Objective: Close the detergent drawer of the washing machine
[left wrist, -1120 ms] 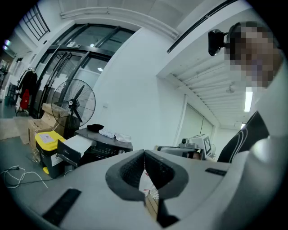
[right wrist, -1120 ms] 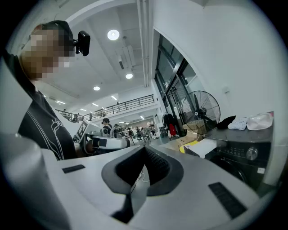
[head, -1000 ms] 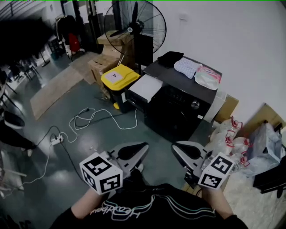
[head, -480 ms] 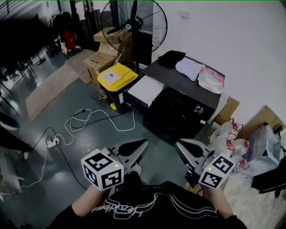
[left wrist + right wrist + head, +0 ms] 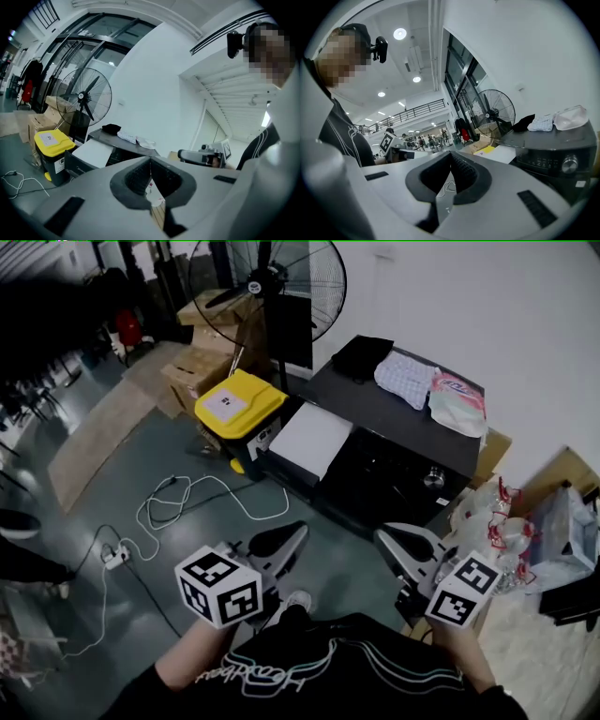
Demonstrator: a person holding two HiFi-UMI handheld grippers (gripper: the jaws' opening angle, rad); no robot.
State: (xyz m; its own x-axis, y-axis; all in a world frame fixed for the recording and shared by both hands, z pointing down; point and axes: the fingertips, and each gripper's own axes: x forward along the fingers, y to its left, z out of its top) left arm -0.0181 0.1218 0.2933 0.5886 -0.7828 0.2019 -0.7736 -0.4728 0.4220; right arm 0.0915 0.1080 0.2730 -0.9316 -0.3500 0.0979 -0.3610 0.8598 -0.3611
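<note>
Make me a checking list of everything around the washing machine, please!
Surface: the washing machine has a dark top carrying a black cloth, a checked cloth and a pink-and-white bag.
Job's things: the machine's front faces the person; the detergent drawer is too small to tell.
Clutter: yellow-lidded bin, cardboard boxes, plastic bags.
Grippers: left gripper and right gripper have their jaws together, hold nothing and are apart from the machine.
Cables: white cable looped on the floor; power strip nearby.
Surroundings: standing fan, white wall.
</note>
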